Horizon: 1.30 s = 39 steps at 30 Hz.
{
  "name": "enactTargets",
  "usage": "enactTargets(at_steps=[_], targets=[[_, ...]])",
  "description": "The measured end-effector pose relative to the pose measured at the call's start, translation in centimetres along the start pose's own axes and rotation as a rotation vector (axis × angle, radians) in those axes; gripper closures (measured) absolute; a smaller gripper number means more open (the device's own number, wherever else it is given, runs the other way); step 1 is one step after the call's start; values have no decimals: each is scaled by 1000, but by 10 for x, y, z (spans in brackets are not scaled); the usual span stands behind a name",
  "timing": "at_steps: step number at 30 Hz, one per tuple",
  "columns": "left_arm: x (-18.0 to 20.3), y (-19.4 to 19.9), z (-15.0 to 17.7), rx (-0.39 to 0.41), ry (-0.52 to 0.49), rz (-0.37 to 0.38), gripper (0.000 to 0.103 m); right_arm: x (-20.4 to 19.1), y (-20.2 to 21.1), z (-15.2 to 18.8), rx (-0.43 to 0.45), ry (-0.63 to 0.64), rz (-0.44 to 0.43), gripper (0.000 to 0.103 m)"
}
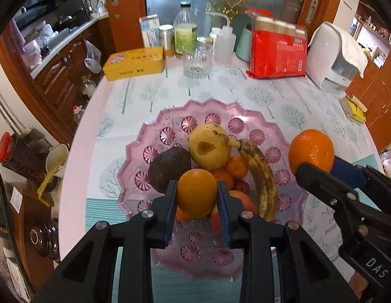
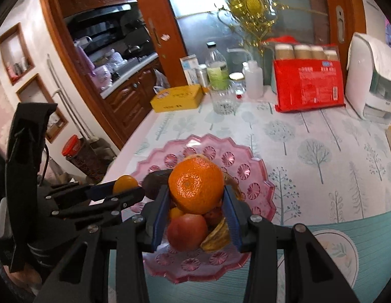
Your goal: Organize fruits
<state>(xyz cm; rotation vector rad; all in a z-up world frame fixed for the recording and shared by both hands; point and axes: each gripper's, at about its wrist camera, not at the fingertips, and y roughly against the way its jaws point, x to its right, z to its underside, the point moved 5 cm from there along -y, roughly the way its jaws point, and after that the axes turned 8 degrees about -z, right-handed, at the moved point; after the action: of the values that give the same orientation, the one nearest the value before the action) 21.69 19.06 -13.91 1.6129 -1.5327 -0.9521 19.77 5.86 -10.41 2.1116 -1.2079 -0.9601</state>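
Note:
A pink glass plate [image 1: 256, 136] [image 2: 248, 171] on the tablecloth carries an avocado [image 1: 169, 169] [image 2: 155, 179], a yellow pear [image 1: 209, 146], a spotted banana [image 1: 261, 174] [image 2: 218, 234], small tangerines [image 1: 236, 166] and a red apple [image 2: 186, 231]. My left gripper [image 1: 196, 189] [image 2: 126, 189] is shut on a small orange [image 1: 196, 193] [image 2: 124, 183] above the plate's near left side. My right gripper [image 2: 196, 192] [image 1: 319, 164] is shut on a large orange [image 2: 196, 185] [image 1: 311, 151], held over the plate's right part.
At the back of the table stand a yellow box [image 1: 133, 63], a drinking glass [image 1: 196, 61], a bottle [image 1: 185, 30], a red package [image 1: 278, 50] and a white appliance [image 1: 334, 55]. The rounded table edge [image 1: 76, 151] runs along the left.

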Motion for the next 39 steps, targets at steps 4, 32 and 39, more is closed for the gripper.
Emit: enactTargets(at_steps=[4, 32, 39], targets=[[0, -25, -1, -37, -3, 7, 75, 11, -24, 7, -51, -32, 18, 61], [-17, -50, 16, -106, 47, -18, 17, 28, -60, 27, -199, -92, 88, 56], [-14, -24, 22, -79, 51, 7, 13, 23, -34, 34, -173, -116, 99, 55]])
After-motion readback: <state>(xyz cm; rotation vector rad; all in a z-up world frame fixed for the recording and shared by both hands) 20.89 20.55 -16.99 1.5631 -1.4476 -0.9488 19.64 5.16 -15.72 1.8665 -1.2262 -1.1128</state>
